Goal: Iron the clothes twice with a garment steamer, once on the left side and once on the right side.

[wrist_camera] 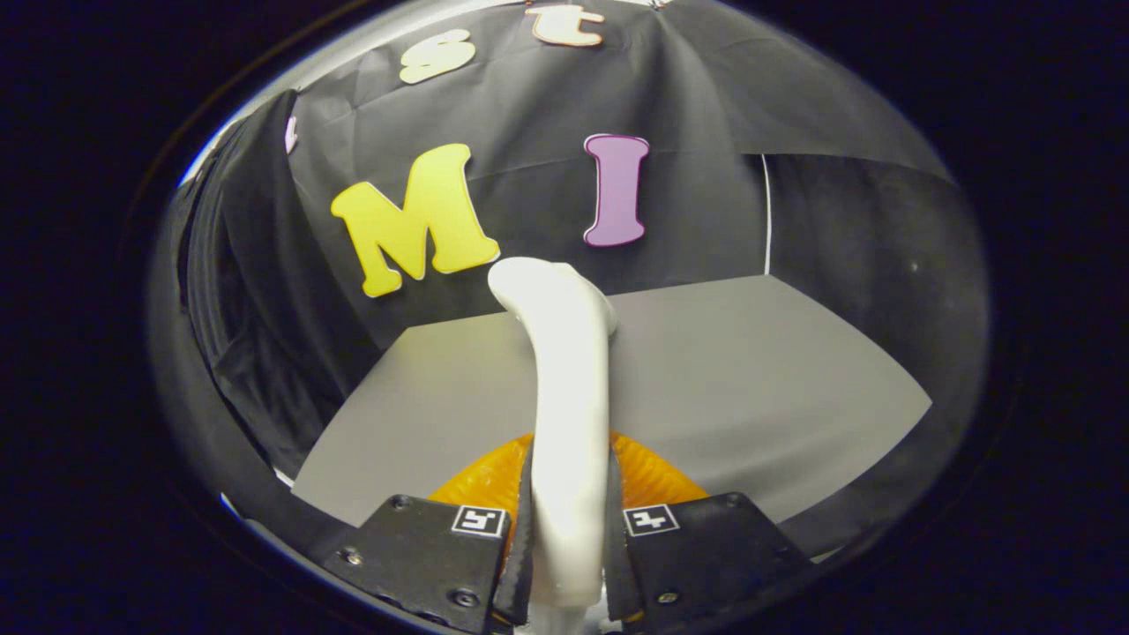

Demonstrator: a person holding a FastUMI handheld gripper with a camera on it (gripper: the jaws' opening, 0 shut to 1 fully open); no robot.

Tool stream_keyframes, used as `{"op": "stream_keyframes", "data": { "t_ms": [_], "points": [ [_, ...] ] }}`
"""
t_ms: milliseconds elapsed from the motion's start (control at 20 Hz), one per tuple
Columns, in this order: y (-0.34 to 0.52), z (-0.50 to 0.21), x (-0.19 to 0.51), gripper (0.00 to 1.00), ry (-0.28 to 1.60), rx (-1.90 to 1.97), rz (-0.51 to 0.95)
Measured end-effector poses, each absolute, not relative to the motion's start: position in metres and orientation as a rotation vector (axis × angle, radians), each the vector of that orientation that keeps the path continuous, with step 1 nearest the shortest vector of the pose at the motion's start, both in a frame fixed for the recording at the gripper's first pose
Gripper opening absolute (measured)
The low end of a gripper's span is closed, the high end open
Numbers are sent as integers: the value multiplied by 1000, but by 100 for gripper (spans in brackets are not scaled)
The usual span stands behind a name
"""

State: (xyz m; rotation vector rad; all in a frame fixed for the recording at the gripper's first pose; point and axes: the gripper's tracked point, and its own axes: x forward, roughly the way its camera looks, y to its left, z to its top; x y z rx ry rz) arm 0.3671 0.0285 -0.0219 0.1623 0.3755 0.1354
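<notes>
A white garment steamer point(569, 388) stands up between my fingers, its handle clamped by both dark pads and its curved head rising beyond them toward the booth wall. My gripper point(569, 538) is shut on the steamer's handle. Behind the handle, just past the fingertips, an orange ribbed object point(481, 481) shows on both sides of the steamer; I cannot tell what it is. It lies on the grey table point(758, 379). No garment is visible ahead of the steamer.
The grey table stretches ahead to the black cloth wall point(529, 115). Dark cloth hangs in folds along the left side point(256, 291), close to the table's left edge. The table's right corner sits by a darker panel point(864, 247).
</notes>
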Motion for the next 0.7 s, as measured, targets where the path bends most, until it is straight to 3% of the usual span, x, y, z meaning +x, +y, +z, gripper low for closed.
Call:
{"op": "stream_keyframes", "data": {
  "t_ms": [700],
  "points": [
    [44,104,312,35,63,178,118]
  ]
}}
